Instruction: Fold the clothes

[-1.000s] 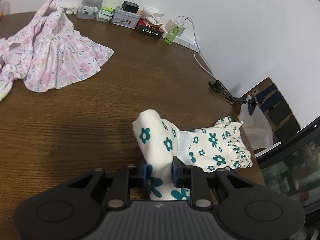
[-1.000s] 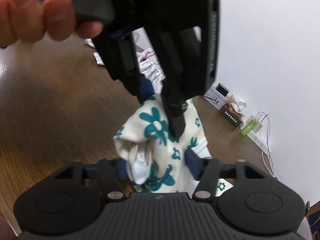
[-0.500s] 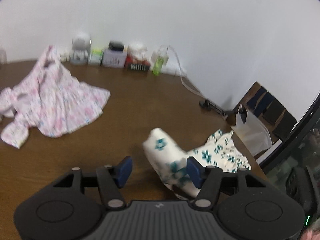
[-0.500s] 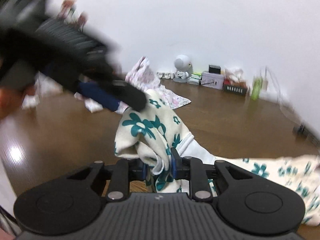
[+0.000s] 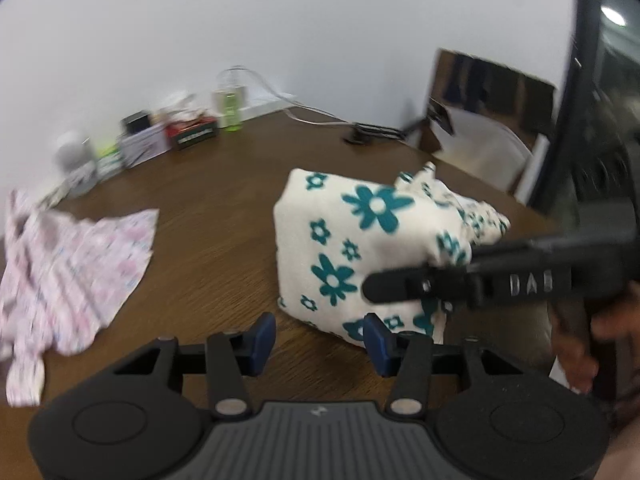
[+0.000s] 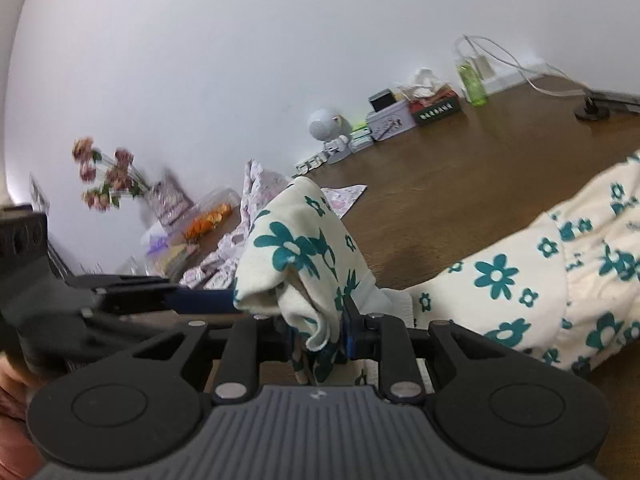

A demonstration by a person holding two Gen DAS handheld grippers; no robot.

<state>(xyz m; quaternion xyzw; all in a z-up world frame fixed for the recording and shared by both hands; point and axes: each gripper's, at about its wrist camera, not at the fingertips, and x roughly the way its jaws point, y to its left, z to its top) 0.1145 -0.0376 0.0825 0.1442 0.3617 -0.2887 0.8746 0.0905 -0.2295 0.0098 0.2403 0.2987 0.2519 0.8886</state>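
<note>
Table [image 5: 224, 184] of dark wood serves as the landmark; reading across it from its left side, a pink floral garment [image 5: 72, 264] lies crumpled and untouched, well apart from the work. Next comes the left gripper [image 5: 316, 338], hanging over bare table with nothing between its blue pads [image 5: 262, 338]; its jaws stand partly apart and are closing on air, the right pad just beside the near lower corner of the cream garment with teal flowers [image 5: 352, 248]. That garment sits at the table's right-hand portion as a bunched, half-folded bundle, its long axis running from the near bundle away toward the table's far right edge, where the frilled end trails. Right gripper [image 6: 318, 336] has the hold: its jaws are narrow and pinched on a gathered fold of the cream fabric, pads pressing cloth on both sides, lifting that corner clear of the table. So the fabric lies ahead and to the right of the left jaws, while the right hand is already on it. Judgement: the next fold likely needs the left gripper to shift rightward onto a free edge.
</note>
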